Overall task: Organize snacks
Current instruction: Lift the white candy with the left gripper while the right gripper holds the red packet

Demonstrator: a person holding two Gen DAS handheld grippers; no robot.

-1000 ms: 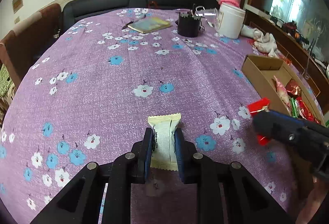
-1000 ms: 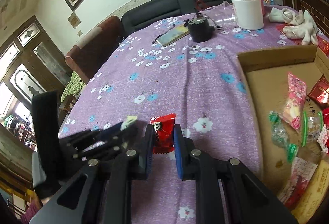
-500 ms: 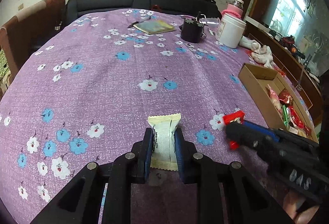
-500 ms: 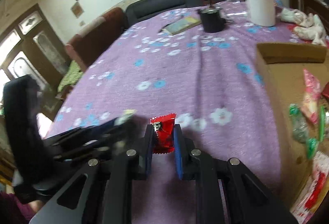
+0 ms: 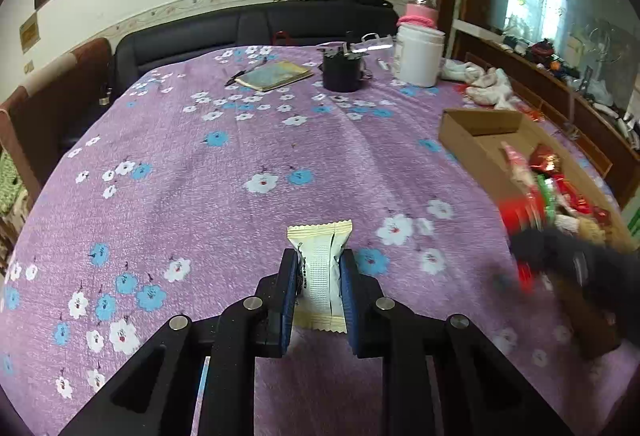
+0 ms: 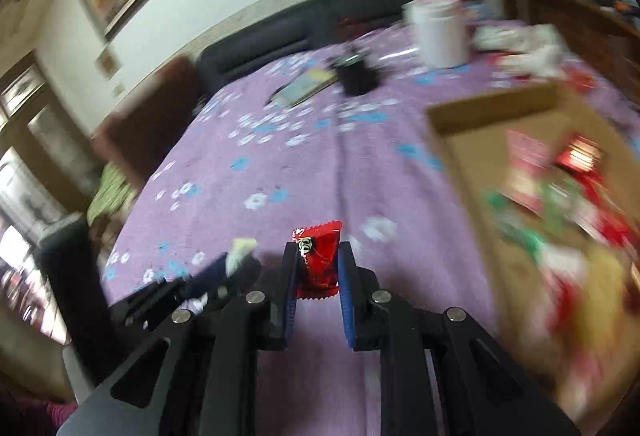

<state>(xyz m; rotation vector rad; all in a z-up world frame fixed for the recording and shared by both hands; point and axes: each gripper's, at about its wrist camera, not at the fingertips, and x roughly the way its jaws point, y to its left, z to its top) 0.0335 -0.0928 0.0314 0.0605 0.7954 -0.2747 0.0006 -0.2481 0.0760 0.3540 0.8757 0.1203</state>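
1. Living-room setup, big table (image 5: 224, 171) under a purple flowered cloth, dark sofa behind it. Compared with a second ago, both grippers have lifted and swung toward the box, and the right wrist view has gone blurry from the speed.
2. Left gripper (image 5: 319, 278): jaws clenched on the cream snack packet (image 5: 320, 272), which stands upright between them and pokes out ahead.
3. Right gripper (image 6: 318, 268): jaws gripping the red candy wrapper (image 6: 318, 260), also sticking out past the tips.
4. What that means, I'd guess: pickup is done for both, and we're mid-carry to the drop-off.
5. Cardboard box (image 5: 476, 123) sits ahead and to the right of both sets of jaws. It already holds a pile of wrapped snacks (image 5: 552, 187), red, pink and green; too smeared to count.
6. Farther ahead of the jaws: a black cup (image 5: 342, 71), a white jar (image 5: 418, 57), a notebook (image 5: 276, 75).
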